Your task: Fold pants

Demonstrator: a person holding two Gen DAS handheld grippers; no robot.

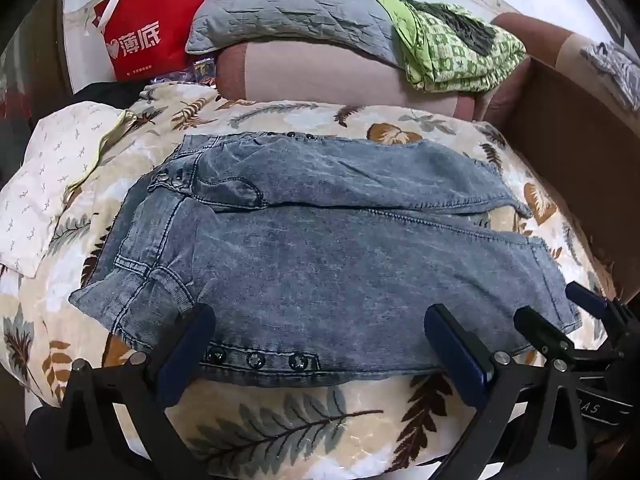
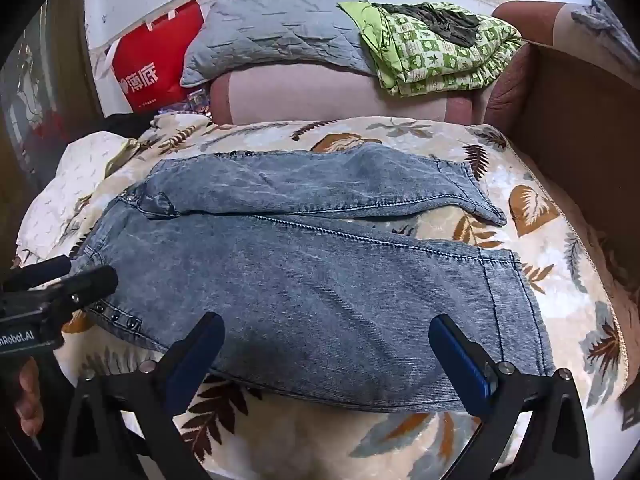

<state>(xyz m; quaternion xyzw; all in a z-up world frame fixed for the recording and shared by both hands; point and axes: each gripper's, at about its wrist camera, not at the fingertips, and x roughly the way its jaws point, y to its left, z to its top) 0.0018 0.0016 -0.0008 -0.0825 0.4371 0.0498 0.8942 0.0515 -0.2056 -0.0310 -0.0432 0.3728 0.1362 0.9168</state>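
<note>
Left wrist view first: the denim pants [image 1: 320,256] are laid out flat on the leaf-print blanket [image 1: 280,420], waistband at the left, cuffs at the right. Taking the pants as the reference and going left to right — a white pillow [image 1: 52,184] sits just off the waistband end, a red bag [image 1: 148,32] is well behind that end, then a grey quilted pillow [image 1: 288,12] and a green patterned cloth [image 1: 452,48] lie behind the middle and the cuff end. A brown cardboard box [image 1: 572,168] stands beyond the cuffs.

The left gripper [image 1: 320,332] has its jaws wide apart over the near edge of the near leg, above the row of snap buttons [image 1: 256,359], gripping nothing. The right gripper [image 2: 326,340] is just as wide apart, further along the same near leg toward the cuff, also holding nothing.

Progress-wise, I'd say basically zero folds are done — both legs lie spread side by side with a gap opening toward the cuffs. Still left, as I read it: grab the near leg's edge, flip it over onto the far leg, then fold the length in half.
</note>
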